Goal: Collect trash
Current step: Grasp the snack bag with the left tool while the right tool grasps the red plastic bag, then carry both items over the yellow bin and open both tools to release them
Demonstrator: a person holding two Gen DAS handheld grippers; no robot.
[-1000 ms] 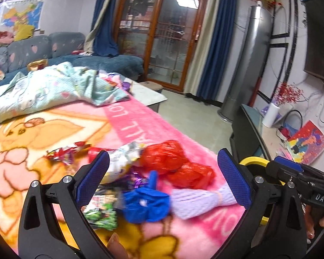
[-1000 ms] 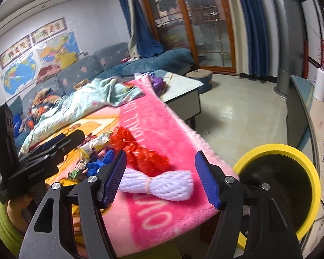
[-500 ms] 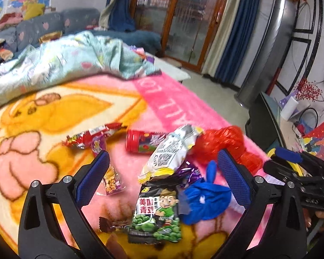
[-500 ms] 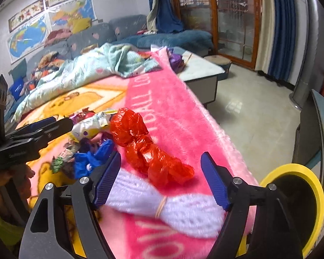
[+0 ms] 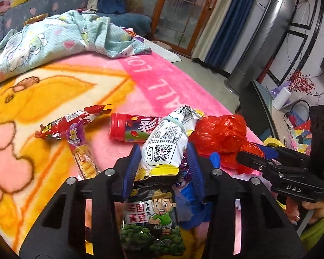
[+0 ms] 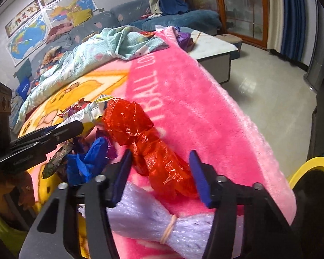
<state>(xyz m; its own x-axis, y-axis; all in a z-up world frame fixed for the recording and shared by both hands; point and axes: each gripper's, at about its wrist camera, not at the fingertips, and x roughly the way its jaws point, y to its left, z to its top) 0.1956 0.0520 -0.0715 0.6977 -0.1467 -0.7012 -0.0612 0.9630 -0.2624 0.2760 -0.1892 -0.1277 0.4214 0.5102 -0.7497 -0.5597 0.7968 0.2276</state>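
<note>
Beside pink blanket (image 6: 205, 112), yellow-rimmed bin (image 6: 308, 166) gapes dark.

blanket (image 6: 205, 116): fuzzy plush | red bag (image 6: 153, 151): glossy crinkled plastic (thin film)

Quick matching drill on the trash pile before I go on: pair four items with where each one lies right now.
Items:
1. white QR-code packet
2. red plastic bag
3. red-capped candy tube
4. lilac foam net

Places:
A. lying beyond the white packet
B. between the left gripper's fingers
C. nearest the right wrist camera, banded by an elastic
D. between the right gripper's fingers

Pairs: 1-B, 2-D, 3-A, 4-C
</note>
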